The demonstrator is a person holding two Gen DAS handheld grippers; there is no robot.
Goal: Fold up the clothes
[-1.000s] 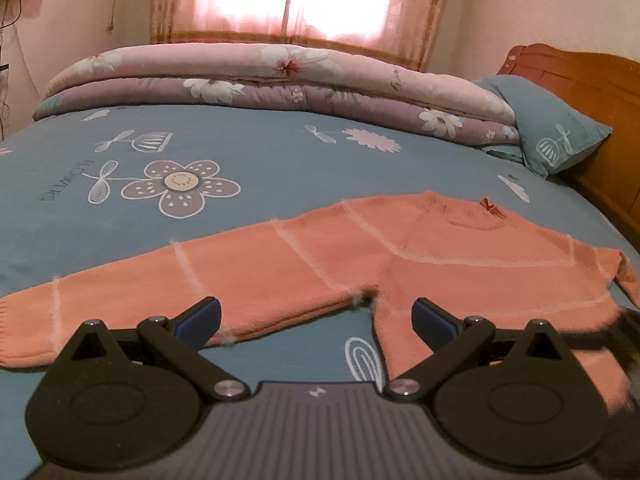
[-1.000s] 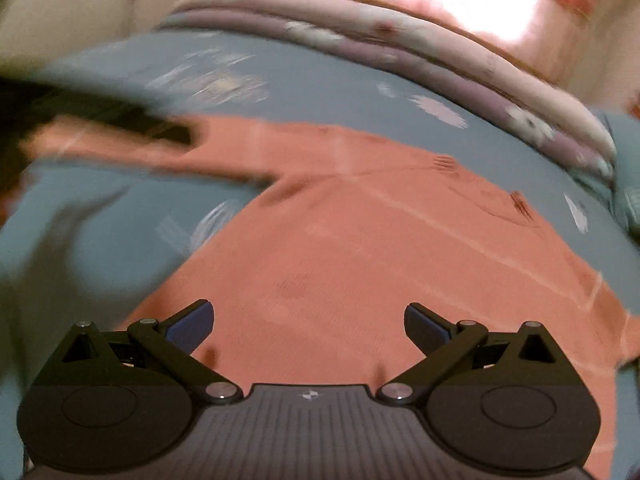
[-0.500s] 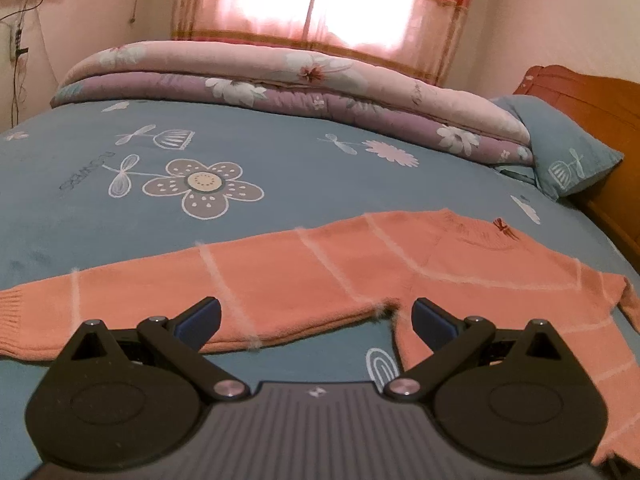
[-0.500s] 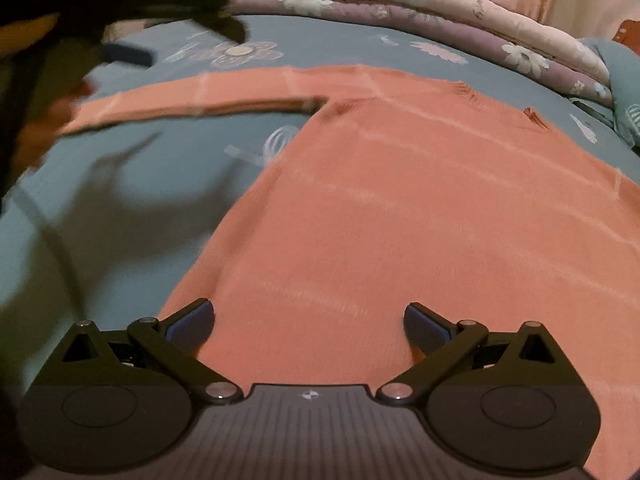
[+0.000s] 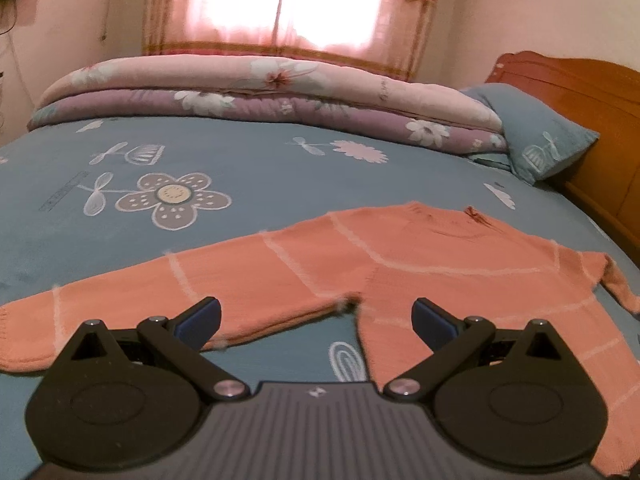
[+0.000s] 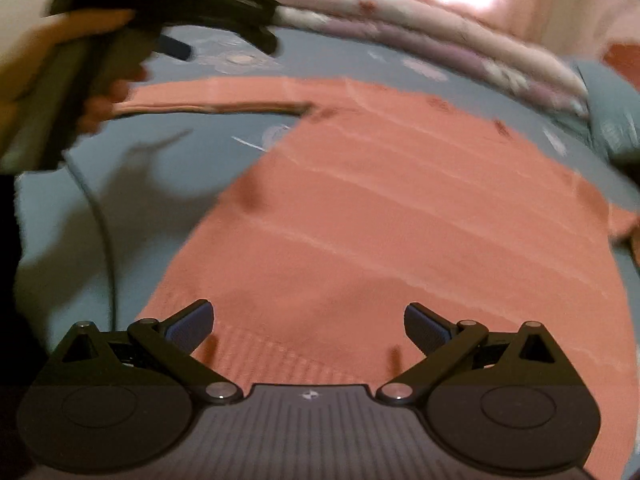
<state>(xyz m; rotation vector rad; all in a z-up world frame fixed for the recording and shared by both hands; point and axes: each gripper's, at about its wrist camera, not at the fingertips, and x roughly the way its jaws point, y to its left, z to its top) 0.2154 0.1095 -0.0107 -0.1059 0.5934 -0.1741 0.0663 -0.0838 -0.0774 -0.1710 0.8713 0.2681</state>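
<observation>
On the blue bedsheet [image 5: 248, 168], sweater [image 5: 400, 256] lies flat beyond both spread-open tongs.

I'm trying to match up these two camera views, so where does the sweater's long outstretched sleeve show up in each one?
Left wrist: the sleeve runs across the lower left, just beyond the open left tool.
Right wrist: the sleeve lies upper left, partly behind the left tool.
Shared landmark: the sweater's armpit notch, where sleeve meets body.
</observation>
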